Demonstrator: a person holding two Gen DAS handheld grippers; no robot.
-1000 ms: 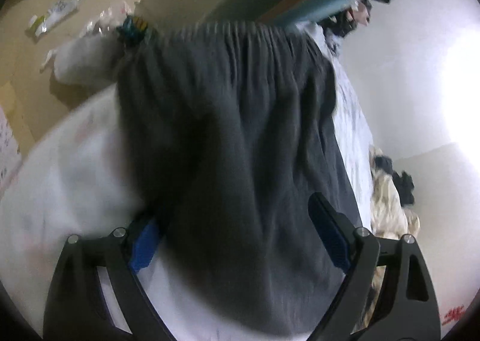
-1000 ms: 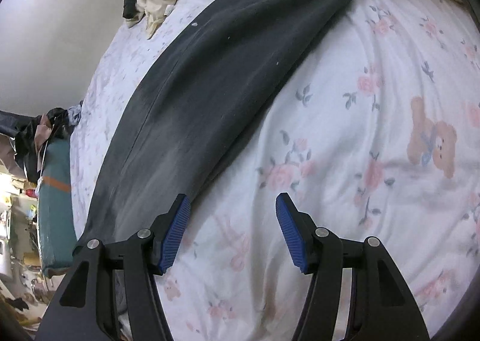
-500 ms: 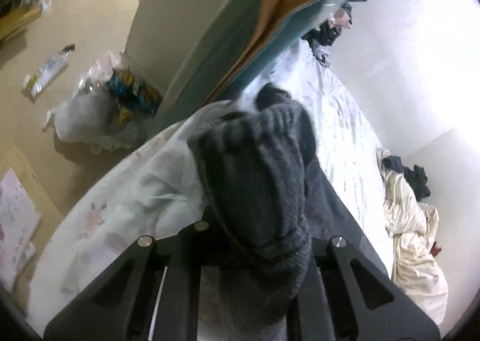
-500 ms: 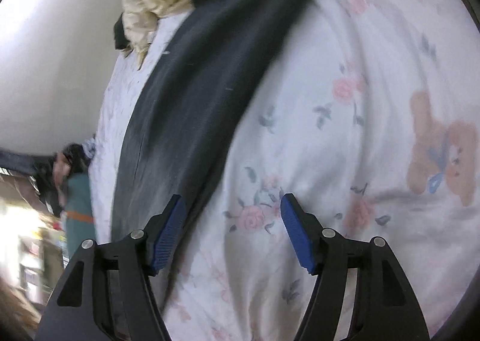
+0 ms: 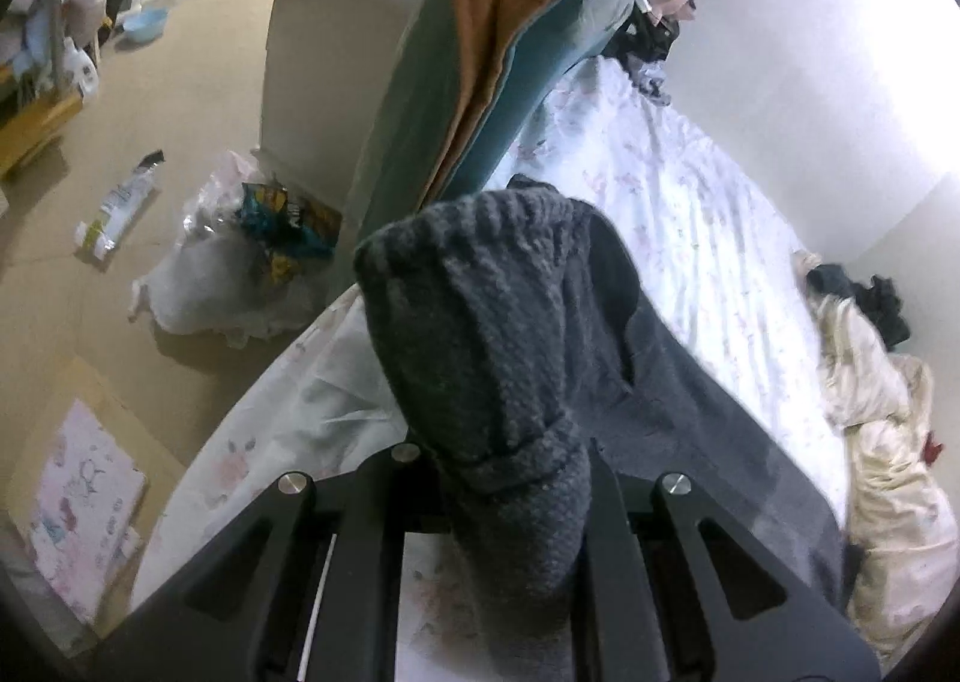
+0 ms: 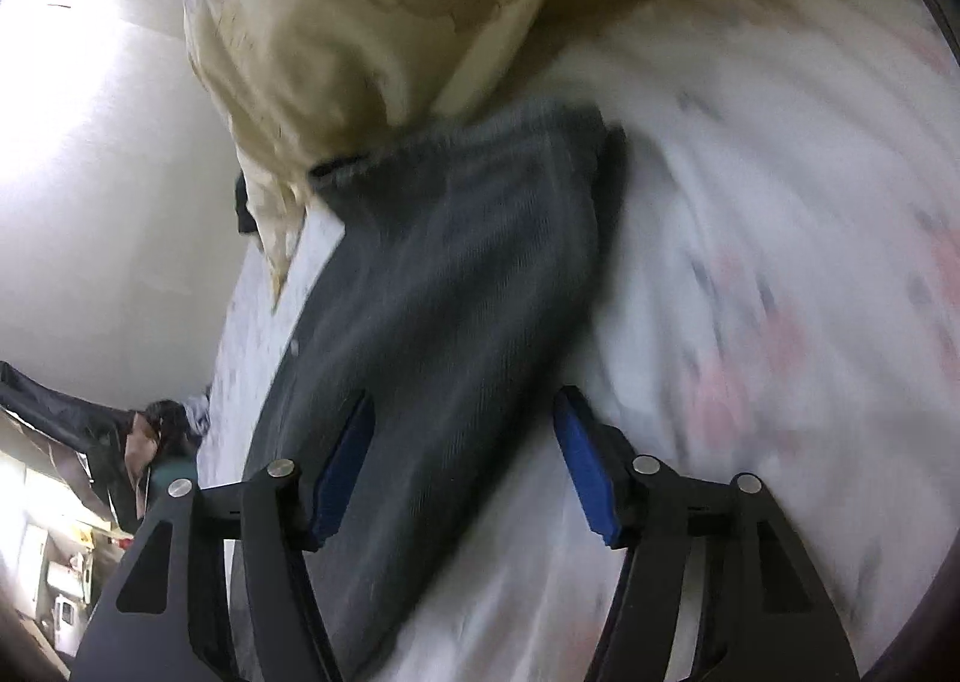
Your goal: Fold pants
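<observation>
The dark gray pants (image 5: 690, 412) lie on the flowery bed sheet (image 5: 690, 214), running from the middle toward the lower right. The left tongs (image 5: 510, 472) are squeezed tight on the ribbed waistband (image 5: 474, 310), bunched up mid-frame. The right tongs (image 6: 462, 460) are closing, pads not touching, over the pant leg (image 6: 456, 286). A cream bear blanket (image 6: 372, 22) sits upper left.

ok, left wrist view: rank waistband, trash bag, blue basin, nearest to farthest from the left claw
1. waistband: clamped in the left claw, bunched above it.
2. trash bag: on the floor, left of the bed.
3. blue basin: far upper left, across the floor.
</observation>
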